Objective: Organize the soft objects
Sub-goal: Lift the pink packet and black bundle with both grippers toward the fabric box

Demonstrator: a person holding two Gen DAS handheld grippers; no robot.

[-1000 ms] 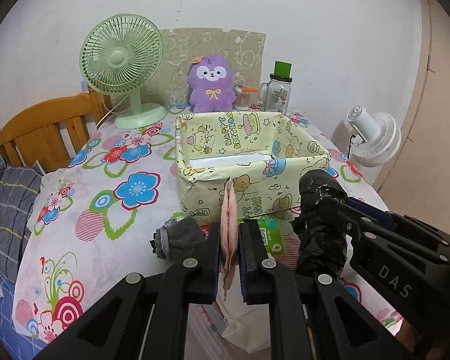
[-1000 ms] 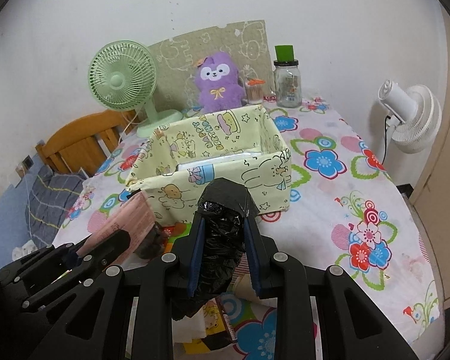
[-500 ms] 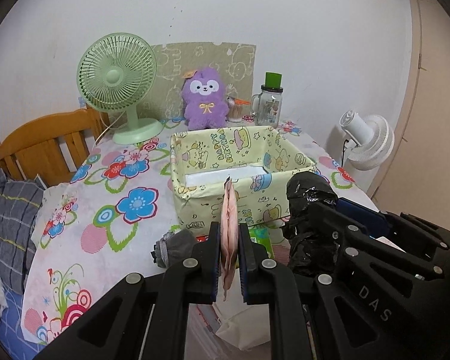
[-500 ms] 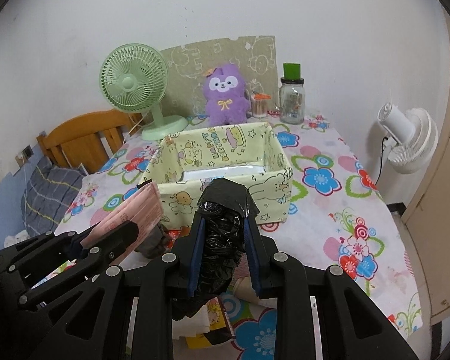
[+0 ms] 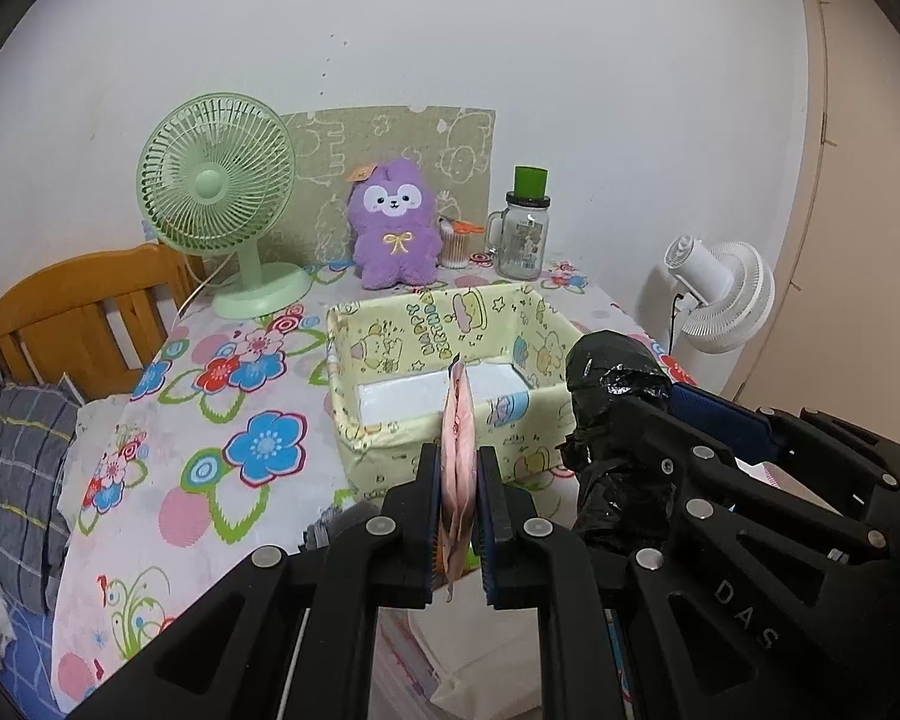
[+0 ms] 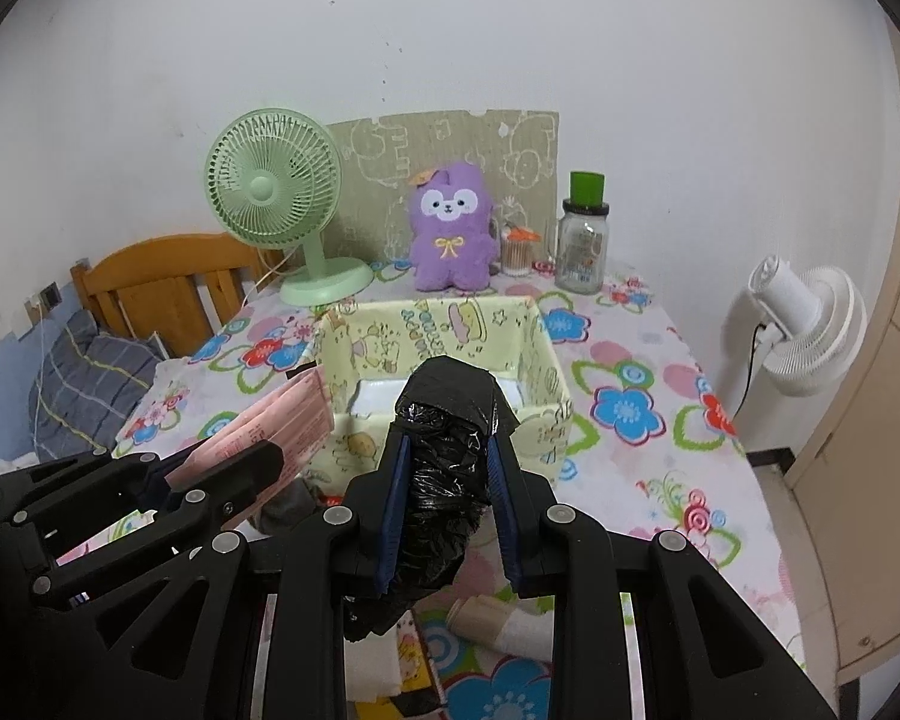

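My left gripper [image 5: 457, 468] is shut on a thin pink packet [image 5: 459, 420] held edge-on; the same pink packet [image 6: 270, 426] shows flat in the right wrist view. My right gripper [image 6: 447, 450] is shut on a crumpled roll of black plastic bags [image 6: 444, 462], seen at the right as the black roll [image 5: 618, 420] in the left wrist view. Both hang above the table's near side, in front of a yellow cartoon-print box [image 5: 390, 438] [image 6: 546, 360] with a white floor. A grey cloth bundle [image 5: 336, 525] [image 6: 285, 507] lies under the left gripper.
A green fan [image 5: 222, 198], a purple plush [image 5: 393, 234], a jar with a green lid [image 5: 525, 231] and a cotton-swab pot stand at the table's back. A white fan [image 6: 804, 324] stands off the right edge, a wooden bed frame [image 5: 78, 312] on the left. Paper items [image 6: 504, 624] lie near the front.
Both grippers have risen with their loads, so the box and table sit lower and farther in view. Neither grip has changed.
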